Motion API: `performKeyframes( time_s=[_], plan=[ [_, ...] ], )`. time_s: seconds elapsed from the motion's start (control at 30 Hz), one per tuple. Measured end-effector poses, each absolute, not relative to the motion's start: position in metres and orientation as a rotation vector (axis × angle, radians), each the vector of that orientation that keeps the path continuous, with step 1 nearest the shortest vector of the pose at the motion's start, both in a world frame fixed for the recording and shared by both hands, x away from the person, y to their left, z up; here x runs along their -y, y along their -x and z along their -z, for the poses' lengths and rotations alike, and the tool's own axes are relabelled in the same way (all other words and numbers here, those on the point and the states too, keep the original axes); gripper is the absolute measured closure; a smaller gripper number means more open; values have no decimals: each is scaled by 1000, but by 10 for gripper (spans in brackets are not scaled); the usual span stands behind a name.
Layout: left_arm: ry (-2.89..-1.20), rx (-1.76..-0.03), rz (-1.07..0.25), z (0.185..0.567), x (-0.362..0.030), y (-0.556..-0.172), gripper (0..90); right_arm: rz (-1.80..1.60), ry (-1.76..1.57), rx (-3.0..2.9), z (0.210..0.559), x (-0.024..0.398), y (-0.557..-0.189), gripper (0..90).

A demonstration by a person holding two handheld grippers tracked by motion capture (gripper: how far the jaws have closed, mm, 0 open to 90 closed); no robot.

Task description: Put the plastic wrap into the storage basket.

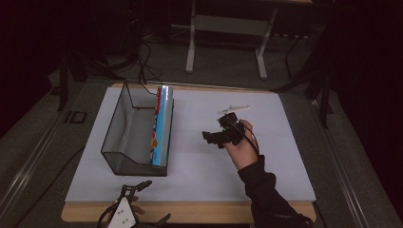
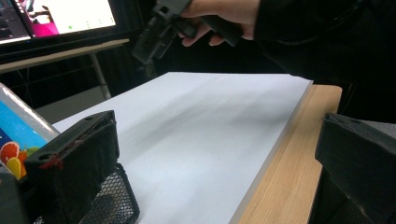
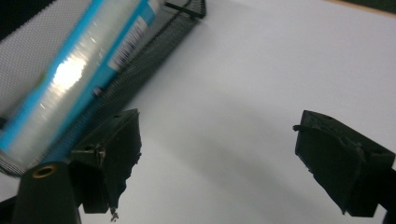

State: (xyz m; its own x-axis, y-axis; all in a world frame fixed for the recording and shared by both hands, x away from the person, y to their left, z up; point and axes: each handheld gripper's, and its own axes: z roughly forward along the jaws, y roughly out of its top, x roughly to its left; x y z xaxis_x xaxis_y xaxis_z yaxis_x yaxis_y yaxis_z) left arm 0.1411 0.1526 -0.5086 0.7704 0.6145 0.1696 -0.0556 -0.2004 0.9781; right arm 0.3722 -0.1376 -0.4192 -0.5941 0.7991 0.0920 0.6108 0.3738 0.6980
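Note:
A black mesh basket stands on the left of the white board. A long blue and silver roll lies inside it along its right wall. The person's right hand holds my right gripper over the board, right of the basket, jaws open and pointing left. Its own view has the open right gripper above bare board, with the roll and basket mesh at upper left. My left gripper sits at the table's front edge, open and holding nothing. Its view looks between the open left gripper jaws toward the right gripper.
The white board lies on a wooden table whose edge shows at the front. A desk frame and cables stand on the floor behind. A lit monitor is in the background of the left gripper view.

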Motion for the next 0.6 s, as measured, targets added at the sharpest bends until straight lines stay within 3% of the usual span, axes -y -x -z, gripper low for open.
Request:
performKeyframes(
  time_s=[0.6],
  plan=[
    [-1680,-444,-643,509,-151,-140,2,-996,-1215,-2387,454,191,-325,146]
  ],
)
